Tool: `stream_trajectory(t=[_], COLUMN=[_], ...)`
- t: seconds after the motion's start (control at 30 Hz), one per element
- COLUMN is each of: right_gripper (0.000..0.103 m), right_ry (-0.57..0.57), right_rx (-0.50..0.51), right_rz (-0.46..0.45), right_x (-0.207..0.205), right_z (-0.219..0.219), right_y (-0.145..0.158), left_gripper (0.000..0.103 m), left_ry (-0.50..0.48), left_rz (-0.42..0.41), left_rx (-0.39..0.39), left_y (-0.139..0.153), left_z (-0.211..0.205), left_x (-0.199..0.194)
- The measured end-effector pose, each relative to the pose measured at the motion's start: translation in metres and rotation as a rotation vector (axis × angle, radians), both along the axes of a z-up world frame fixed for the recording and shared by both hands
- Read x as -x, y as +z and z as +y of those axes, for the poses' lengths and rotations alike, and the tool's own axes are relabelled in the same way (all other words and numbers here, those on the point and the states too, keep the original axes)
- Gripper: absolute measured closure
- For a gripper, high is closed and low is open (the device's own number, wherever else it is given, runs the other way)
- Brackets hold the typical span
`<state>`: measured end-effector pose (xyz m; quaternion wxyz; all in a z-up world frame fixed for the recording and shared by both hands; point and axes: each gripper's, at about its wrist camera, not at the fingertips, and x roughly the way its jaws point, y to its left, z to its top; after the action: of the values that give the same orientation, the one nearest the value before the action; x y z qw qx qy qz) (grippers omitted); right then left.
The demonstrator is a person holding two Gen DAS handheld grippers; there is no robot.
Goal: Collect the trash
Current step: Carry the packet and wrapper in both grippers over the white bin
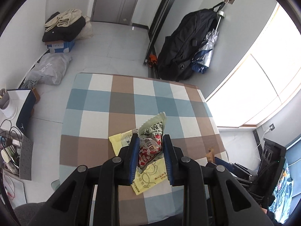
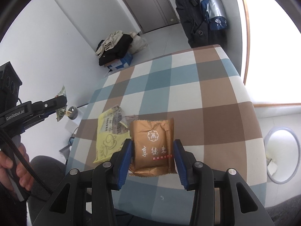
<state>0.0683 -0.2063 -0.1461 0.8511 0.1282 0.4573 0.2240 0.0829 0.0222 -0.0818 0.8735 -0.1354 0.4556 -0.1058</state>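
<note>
Item: my left hand-held gripper (image 1: 150, 143) pinches a green-red wrapper (image 1: 151, 141); my right hand-held gripper (image 2: 152, 151) straddles a gold packet (image 2: 152, 145), contact unclear; yellow wrapper (image 2: 107, 141) lower left on the checked table (image 2: 207, 98).

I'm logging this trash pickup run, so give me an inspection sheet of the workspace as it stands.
Surface: checked tablecloth in blue, brown and white covers the table.
Job's things: green and red wrapper held up off the cloth; gold packet between the right gripper's fingers; yellow wrapper flat on the cloth beside it.
Clutter: nothing else seen on the cloth.
Grippers: left gripper shut on the green and red wrapper; right gripper astride the gold packet, contact not clear.
Cables: black cable runs past the person's hand.
Surroundings: clothes pile on a box, black bag and umbrella hanging on the wall, white bin beside the table.
</note>
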Motion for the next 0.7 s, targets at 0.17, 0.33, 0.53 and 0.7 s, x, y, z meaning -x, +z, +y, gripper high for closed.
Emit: stream_trajectory(t=[0.17, 0.33, 0.53, 0.7], right_gripper=[0.06, 0.06, 0.06, 0.06], right_ry=[-0.004, -0.01, -0.038, -0.058], right_rx=[-0.015, -0.013, -0.041, -0.057], right_rz=[-0.019, -0.052, -0.109, -0.154], right_x=[0.011, 0.021, 0.029, 0.034], right_z=[0.001, 0.001, -0.01, -0.024], right_y=[0.009, 0.023, 0.046, 0.067], left_gripper=[0.083, 0.083, 0.083, 0.083], left_ry=[0.019, 0.019, -0.003, -0.041], left_rz=[-0.035, -0.04, -0.093, -0.13], left_rx=[0.017, 0.032, 0.029, 0.029], left_y=[0.004, 0.004, 0.016, 0.029], left_z=[0.008, 0.011, 0.003, -0.015], left_x=[0.018, 0.025, 0.031, 0.031])
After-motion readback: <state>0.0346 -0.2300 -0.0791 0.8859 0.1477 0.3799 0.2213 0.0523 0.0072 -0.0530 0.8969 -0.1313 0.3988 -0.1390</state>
